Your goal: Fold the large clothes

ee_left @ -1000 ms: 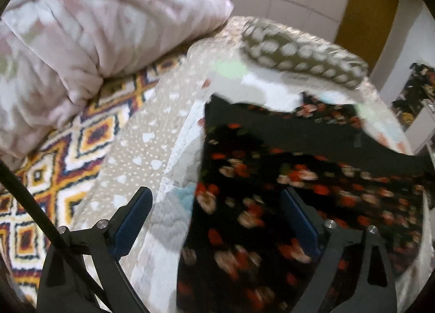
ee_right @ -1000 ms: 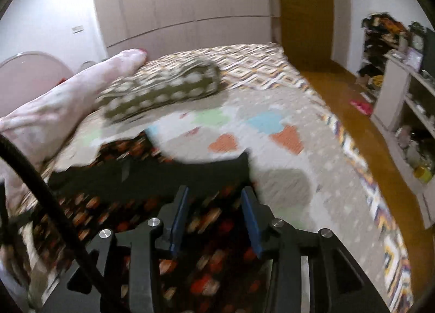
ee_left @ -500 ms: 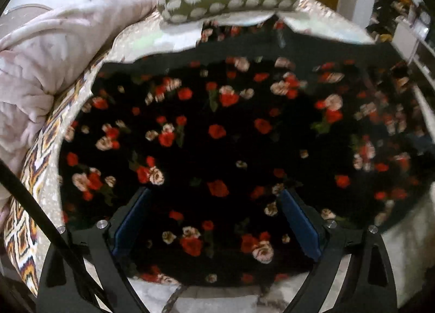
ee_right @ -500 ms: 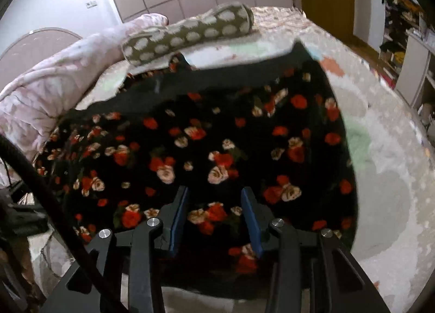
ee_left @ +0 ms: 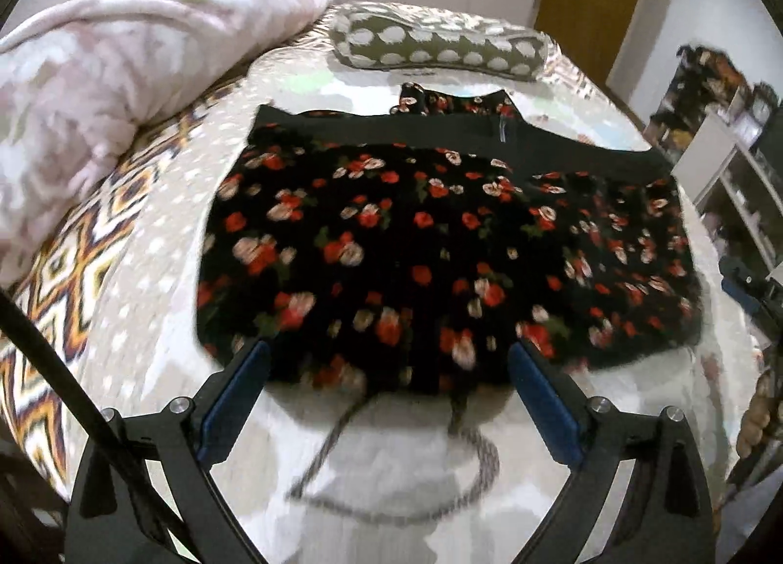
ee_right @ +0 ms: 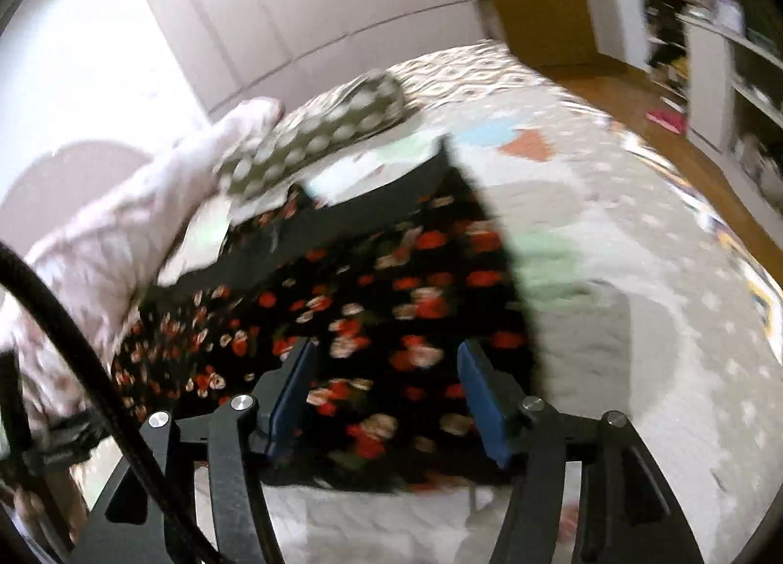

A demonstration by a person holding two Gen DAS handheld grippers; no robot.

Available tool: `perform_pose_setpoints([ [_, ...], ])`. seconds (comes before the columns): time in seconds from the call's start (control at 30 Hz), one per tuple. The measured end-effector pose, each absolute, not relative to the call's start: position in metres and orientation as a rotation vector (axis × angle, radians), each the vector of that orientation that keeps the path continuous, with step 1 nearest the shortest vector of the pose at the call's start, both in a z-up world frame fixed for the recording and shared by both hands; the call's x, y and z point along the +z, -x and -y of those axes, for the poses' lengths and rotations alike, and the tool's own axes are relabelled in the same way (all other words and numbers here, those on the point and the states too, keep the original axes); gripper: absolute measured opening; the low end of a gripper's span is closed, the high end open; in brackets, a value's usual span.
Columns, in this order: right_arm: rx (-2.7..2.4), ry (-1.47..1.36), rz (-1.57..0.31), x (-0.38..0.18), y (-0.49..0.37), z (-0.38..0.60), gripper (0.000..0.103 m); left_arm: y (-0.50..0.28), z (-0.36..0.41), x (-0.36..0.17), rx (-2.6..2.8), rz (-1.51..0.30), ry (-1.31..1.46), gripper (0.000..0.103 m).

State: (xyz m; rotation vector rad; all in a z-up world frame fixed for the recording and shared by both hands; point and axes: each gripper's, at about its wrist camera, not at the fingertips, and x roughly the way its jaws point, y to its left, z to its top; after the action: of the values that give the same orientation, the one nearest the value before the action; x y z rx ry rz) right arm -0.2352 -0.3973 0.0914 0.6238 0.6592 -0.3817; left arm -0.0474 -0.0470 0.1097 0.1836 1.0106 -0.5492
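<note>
Left wrist view: black floral-print fabric garment (ee_left: 440, 250) spread flat on the pale patterned bedspread (ee_left: 161, 241), black waistband toward the spotted olive bolster pillow (ee_left: 435, 47). Left gripper (ee_left: 386, 397) wide apart at the near hem, holding nothing. Likely light, limp, prone to sliding; best pinched at hem corners.

Right wrist view: right gripper (ee_right: 386, 397) apart over the garment's near right part, empty. No containers visible.

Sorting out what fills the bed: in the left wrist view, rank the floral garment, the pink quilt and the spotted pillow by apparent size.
1. Floral garment, largest.
2. Pink quilt, cut off by the frame edge, so its rank is unsure.
3. Spotted pillow, smallest, though farthest away.
</note>
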Motion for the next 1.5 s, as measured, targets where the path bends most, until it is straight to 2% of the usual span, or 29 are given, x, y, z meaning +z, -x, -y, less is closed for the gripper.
perform_pose_setpoints([
  [0.27,-0.415,-0.91,-0.604,0.053,0.295,0.414,0.069,0.086,0.011,0.106,-0.544,-1.037,-0.1,0.098],
  [0.47,-0.343,-1.12,-0.578,0.016,0.295,0.408,0.07,0.098,-0.004,0.097,-0.537,-1.075,-0.065,0.098],
  [0.67,-0.369,-1.122,-0.539,0.017,0.279,0.401,0.083,0.099,-0.016,0.096,-0.526,-1.082,-0.023,0.098],
  [0.97,-0.368,-1.193,-0.513,0.017,0.284,0.385,0.083,0.097,-0.023,0.095,-0.534,-1.086,0.008,0.098],
  [1.37,-0.469,-1.125,-0.523,0.012,0.233,0.402,0.084,0.089,-0.045,0.094,-0.509,-1.093,0.078,0.098],
  [1.43,-0.492,-1.091,-0.536,0.014,0.226,0.401,0.079,0.086,-0.052,0.095,-0.502,-1.089,0.093,0.098],
  [1.5,-0.493,-1.085,-0.558,0.014,0.222,0.404,0.04,0.083,-0.061,0.096,-0.493,-1.081,0.108,0.098],
])
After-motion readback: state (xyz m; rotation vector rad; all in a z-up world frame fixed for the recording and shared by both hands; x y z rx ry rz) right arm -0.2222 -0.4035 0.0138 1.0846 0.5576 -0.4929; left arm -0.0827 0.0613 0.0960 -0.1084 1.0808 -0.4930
